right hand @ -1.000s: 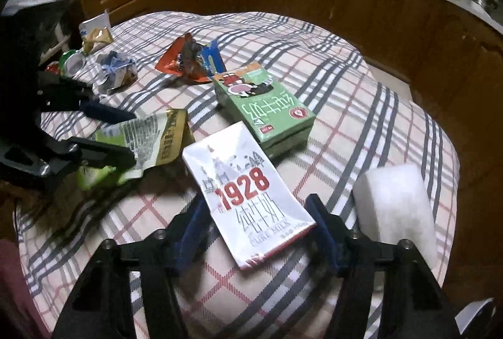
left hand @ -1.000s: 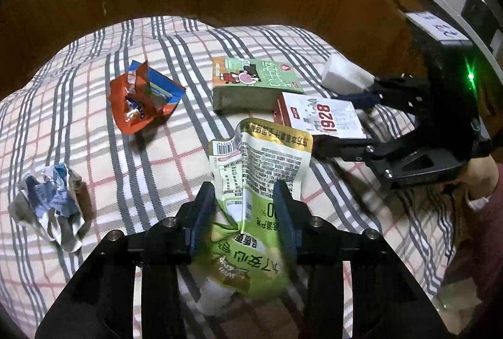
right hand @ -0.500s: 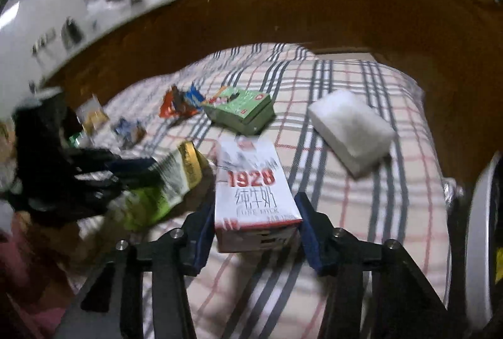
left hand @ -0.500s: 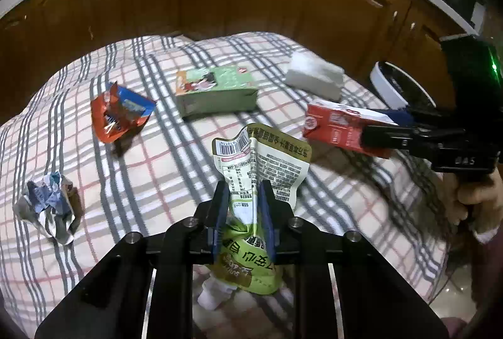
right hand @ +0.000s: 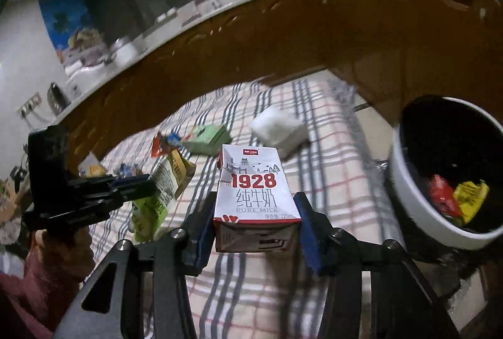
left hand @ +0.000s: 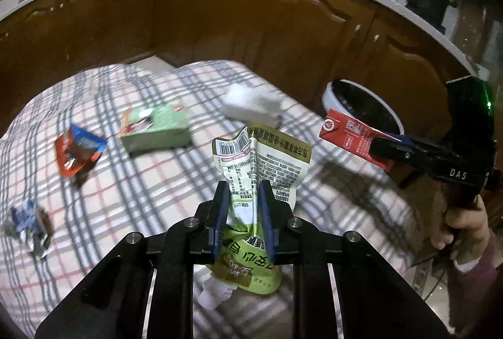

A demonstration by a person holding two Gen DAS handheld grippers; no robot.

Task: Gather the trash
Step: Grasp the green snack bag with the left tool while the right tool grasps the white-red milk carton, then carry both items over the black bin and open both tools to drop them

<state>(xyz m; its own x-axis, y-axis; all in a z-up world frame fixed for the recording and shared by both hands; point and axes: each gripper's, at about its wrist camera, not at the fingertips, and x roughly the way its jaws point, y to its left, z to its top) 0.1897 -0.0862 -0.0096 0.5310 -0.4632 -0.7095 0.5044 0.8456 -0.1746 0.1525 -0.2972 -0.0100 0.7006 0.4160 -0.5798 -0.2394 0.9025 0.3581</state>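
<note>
My left gripper (left hand: 242, 197) is shut on a crumpled green drink pouch (left hand: 261, 163), lifted above the plaid tablecloth (left hand: 151, 188). The same pouch (right hand: 157, 191) and left gripper (right hand: 138, 185) show at the left of the right wrist view. My right gripper (right hand: 254, 210) is shut on a white and red 1928 milk carton (right hand: 251, 182), held in the air. That carton (left hand: 349, 138) hangs close to a white bin (left hand: 364, 106) at the table's right edge. The bin (right hand: 405, 188) holds red and yellow wrappers (right hand: 456, 197).
On the cloth lie a green carton (left hand: 157, 125), an orange and blue wrapper (left hand: 77, 152), crumpled foil (left hand: 26, 224) at the left and a white block (left hand: 251, 103). Brown cabinets (left hand: 220, 15) with a cluttered counter stand behind. A hand (left hand: 462, 232) holds the right gripper.
Both grippers closed on their items and lifted them off the cloth. The milk carton travelled right toward the white bin, and the pouch rose with the left gripper.
</note>
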